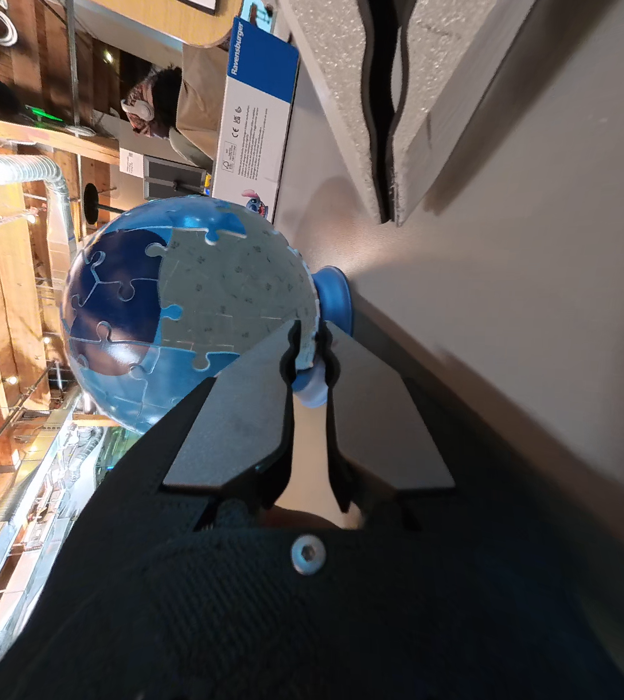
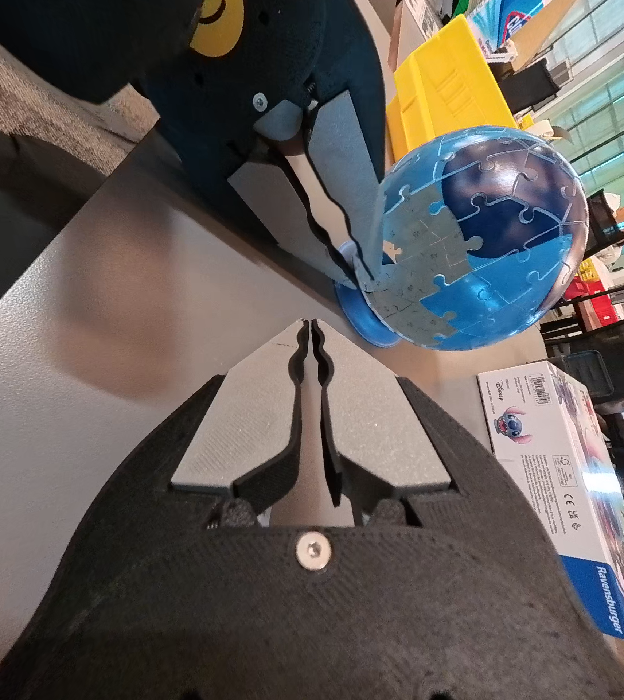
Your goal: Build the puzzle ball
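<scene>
Two handheld grippers work beside a partly assembled puzzle ball (image 2: 484,242), which sits on a blue stand (image 2: 359,314) at the edge of a grey table (image 2: 75,303). The left gripper (image 1: 308,342) has its fingers pinched on the lower rim of the ball's open shell, just above the stand, where grey piece backs show. The right gripper (image 2: 310,322), on the table side of the ball and apart from it, has its tips all but touching and holds nothing. A puzzle box (image 2: 560,492) stands near the ball.
</scene>
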`<control>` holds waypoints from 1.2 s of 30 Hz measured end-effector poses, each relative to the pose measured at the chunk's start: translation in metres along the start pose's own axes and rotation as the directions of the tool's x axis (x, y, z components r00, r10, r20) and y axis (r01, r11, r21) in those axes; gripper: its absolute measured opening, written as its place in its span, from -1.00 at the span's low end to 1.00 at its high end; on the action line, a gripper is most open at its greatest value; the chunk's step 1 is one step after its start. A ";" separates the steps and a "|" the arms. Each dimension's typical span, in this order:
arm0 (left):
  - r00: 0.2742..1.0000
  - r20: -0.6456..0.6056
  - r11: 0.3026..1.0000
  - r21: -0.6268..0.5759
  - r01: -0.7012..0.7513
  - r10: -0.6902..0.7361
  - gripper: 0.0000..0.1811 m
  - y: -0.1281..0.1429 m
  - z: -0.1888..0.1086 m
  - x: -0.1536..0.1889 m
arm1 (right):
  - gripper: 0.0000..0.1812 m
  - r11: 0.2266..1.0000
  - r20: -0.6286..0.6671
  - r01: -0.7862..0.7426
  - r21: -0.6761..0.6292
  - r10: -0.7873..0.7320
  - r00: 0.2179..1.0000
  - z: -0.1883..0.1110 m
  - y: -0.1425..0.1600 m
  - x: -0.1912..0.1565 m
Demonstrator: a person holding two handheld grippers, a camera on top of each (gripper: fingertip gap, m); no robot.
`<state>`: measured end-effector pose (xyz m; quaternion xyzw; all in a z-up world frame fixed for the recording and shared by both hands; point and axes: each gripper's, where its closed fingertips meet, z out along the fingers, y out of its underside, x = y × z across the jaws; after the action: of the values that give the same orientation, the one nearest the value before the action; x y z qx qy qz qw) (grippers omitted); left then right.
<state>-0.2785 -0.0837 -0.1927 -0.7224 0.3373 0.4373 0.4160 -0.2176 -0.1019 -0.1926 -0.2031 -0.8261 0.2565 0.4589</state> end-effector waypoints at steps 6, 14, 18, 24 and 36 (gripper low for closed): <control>1.000 0.007 1.000 -0.003 -0.006 0.006 -0.88 0.000 -0.001 0.000 | -1.00 1.000 -0.001 0.000 -0.001 0.000 1.000 0.001 0.000 0.000; 1.000 -0.001 1.000 0.006 0.016 -0.016 -0.80 0.004 -0.022 0.003 | -0.98 1.000 0.023 -0.017 0.008 0.017 1.000 0.000 -0.002 -0.003; 0.988 -0.073 0.988 0.056 0.141 -0.137 -0.79 0.003 -0.042 0.009 | -0.66 0.997 0.054 -0.067 -0.025 0.068 0.996 0.007 -0.002 -0.003; 0.967 -0.096 0.970 0.040 0.240 -0.235 -0.85 0.019 -0.050 0.006 | -0.39 0.993 0.096 -0.119 -0.011 0.119 0.988 0.021 -0.017 -0.004; 0.932 -0.156 0.942 0.023 0.336 -0.328 -0.77 0.038 -0.051 -0.001 | -0.54 0.987 0.047 -0.035 -0.160 0.043 0.998 0.051 -0.024 0.006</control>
<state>-0.2934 -0.1453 -0.1893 -0.7895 0.2514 0.2966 0.4750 -0.2666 -0.1292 -0.1971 -0.2484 -0.8511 0.2038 0.4153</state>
